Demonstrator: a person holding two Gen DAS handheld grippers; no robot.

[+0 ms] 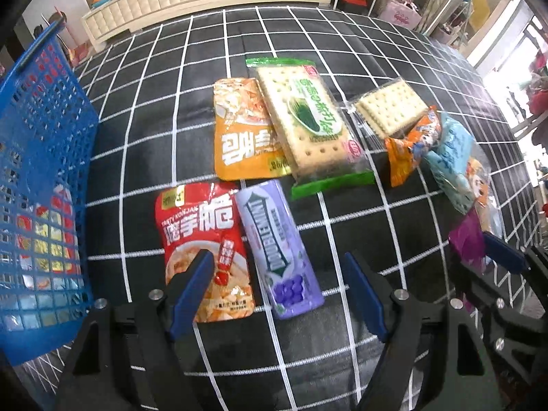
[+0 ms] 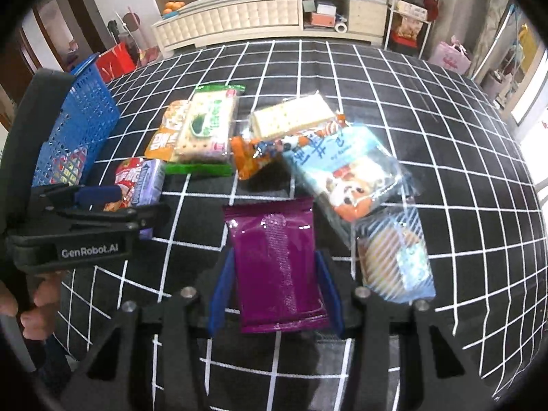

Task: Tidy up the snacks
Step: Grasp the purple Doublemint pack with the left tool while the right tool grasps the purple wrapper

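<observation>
The right gripper is pinching a purple snack packet by its two long sides, its blue fingers pressed against the foil, and the packet is lifted over the near part of the black cloth with white grid lines. Just to the right of it lies a clear-wrapped pastry, and beyond that a light blue packet with a panda print rests partly on an orange wrapper and beside a clear pack of crackers. The left gripper is spread wide with nothing between its fingers; it hangs over the near left part of the cloth, above a red konjac pouch and a lilac Doublemint box that lie side by side, touching. Past them, toward the middle of the cloth, an orange pouch lies under the edge of a green-trimmed cracker pack. At the left edge of the cloth stands a blue plastic basket with some packets already inside. In the right wrist view a hand grips the handle of the left gripper. A pale cabinet runs along the far side of the room.
</observation>
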